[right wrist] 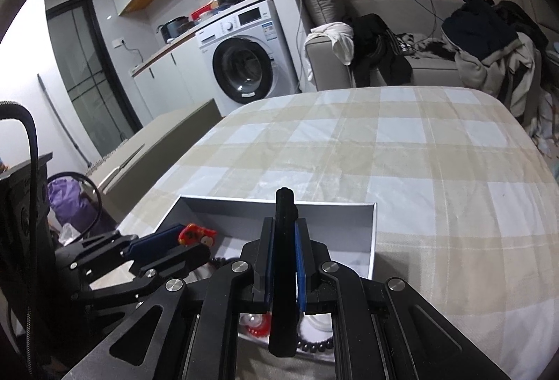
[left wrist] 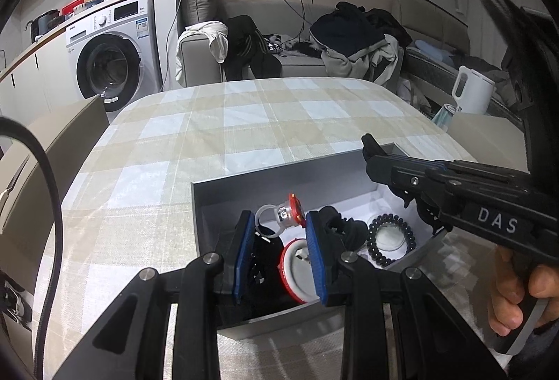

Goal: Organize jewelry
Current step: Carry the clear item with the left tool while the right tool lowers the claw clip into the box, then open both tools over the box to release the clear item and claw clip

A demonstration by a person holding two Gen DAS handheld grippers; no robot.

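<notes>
Left gripper [left wrist: 279, 223]: clenched on a red-topped ring [left wrist: 284, 215] — over the grey box [left wrist: 223, 191].
Right gripper [right wrist: 283, 233]: at 3 o'clock, pinching a black strip [right wrist: 283, 275].

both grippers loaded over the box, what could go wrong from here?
1. The left gripper pinches the clear plastic ring with a red top only at its band, by the fingertips; it might twist out and drop.
2. The right gripper holds a long black flat clip that sticks out past both ends of the pads; it may snag the grey cardboard box wall.
3. The two grippers sit close over the box; they could collide.
</notes>
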